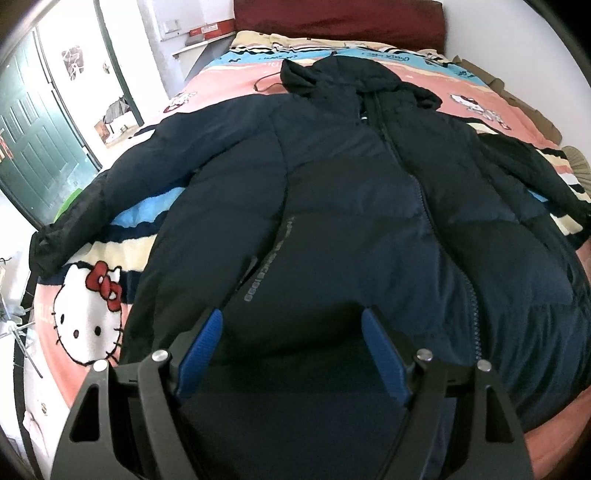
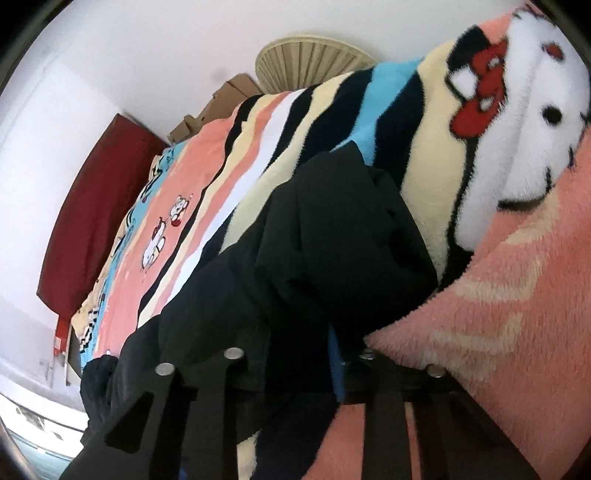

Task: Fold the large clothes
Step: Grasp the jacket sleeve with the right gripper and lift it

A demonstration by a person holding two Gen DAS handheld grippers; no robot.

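A dark navy hooded puffer jacket (image 1: 351,192) lies front-up on the bed, zipper closed, hood toward the headboard, both sleeves spread out. My left gripper (image 1: 291,325) is open above the jacket's lower hem, its blue pads (image 1: 201,354) apart with nothing between them. In the right wrist view the jacket's right sleeve (image 2: 332,236) bunches over my right gripper (image 2: 299,354). Dark fabric covers the fingers; only a sliver of blue pad (image 2: 337,373) shows, with sleeve fabric against it.
A pink and striped Hello Kitty blanket (image 1: 92,317) covers the bed. A dark red headboard (image 1: 340,18) stands at the far end. A green door (image 1: 33,140) is on the left. Cardboard boxes (image 2: 221,103) and a beige fan (image 2: 314,59) lie beyond the bed's right side.
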